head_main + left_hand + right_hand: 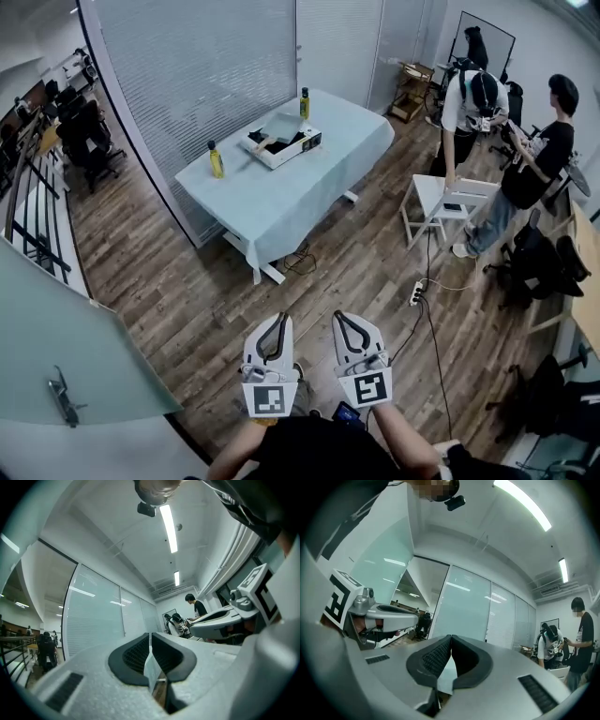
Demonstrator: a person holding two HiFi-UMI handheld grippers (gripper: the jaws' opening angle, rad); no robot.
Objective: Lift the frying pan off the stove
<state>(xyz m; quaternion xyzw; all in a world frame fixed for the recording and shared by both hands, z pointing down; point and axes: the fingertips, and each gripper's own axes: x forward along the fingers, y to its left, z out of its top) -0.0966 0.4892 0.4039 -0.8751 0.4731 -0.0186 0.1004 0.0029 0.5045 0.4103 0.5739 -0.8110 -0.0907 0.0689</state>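
On the far table (281, 211): white stove (298, 150) near the middle of the light-blue cloth, with the frying pan (283, 127) on top of it. The pan looks greyish and is too small to read in detail.
Left gripper (279, 321): low in the head view, close to the person's body, over the wood floor (187, 300). Jaws are together and empty. In the left gripper view the dark pads (135, 656) meet at the tips.
Right gripper (339, 317): just beside the left one at the same height. Jaws are closed with nothing between them. In the right gripper view the pads (433, 660) touch along the front edge.
Pan vs grippers: well apart. The pan lies ahead of both, slightly left of the gap between them, with the table's near edge and a stretch of floor in between. Neither gripper touches the pan, stove or table.
Gripper views: both are tilted up at the ceiling lights and the glass partition.
Bottles: two yellow ones. One (216, 160) is toward the table's left end, the other (304, 102) is just beyond the stove.
Right of table: white chair (441, 202). One person (473, 103) has a hand on its back and a second person (539, 159) stands next to them.
Floor: power strip (415, 293) with a cable, between the chair and the right gripper.
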